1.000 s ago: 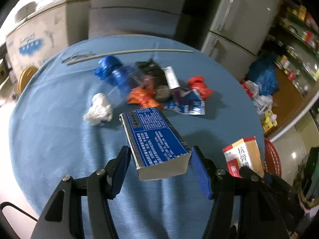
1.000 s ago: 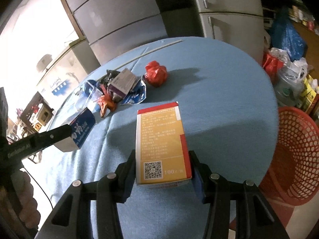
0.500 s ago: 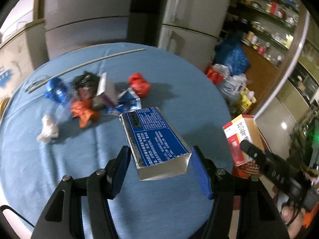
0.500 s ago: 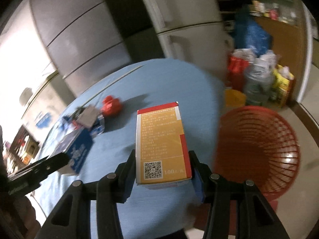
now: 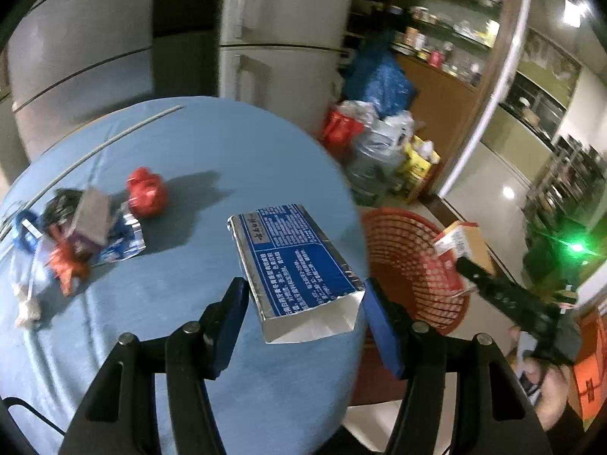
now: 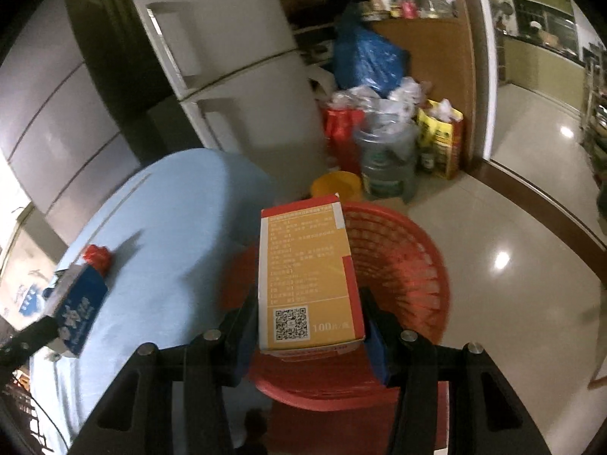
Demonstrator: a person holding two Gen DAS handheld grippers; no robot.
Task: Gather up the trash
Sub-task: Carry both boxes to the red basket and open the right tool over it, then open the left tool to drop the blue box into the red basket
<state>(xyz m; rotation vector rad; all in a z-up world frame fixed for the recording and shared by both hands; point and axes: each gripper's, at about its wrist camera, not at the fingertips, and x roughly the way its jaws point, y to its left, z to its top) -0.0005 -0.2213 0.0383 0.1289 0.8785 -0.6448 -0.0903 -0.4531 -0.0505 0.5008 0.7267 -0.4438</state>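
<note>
Red basket [image 6: 409, 265] beside table [image 5: 197, 174]; bags [image 6: 383, 113] behind.

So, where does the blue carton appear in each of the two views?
Left wrist: the blue carton sits centre, clamped in the left gripper above the table edge.
Right wrist: the same carton is at the far left, over the table.
Shared landmark: the red basket on the floor.

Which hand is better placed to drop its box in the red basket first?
Right. The right gripper holds the orange box directly above the red basket, while the left gripper's blue box hangs over the table.
</note>
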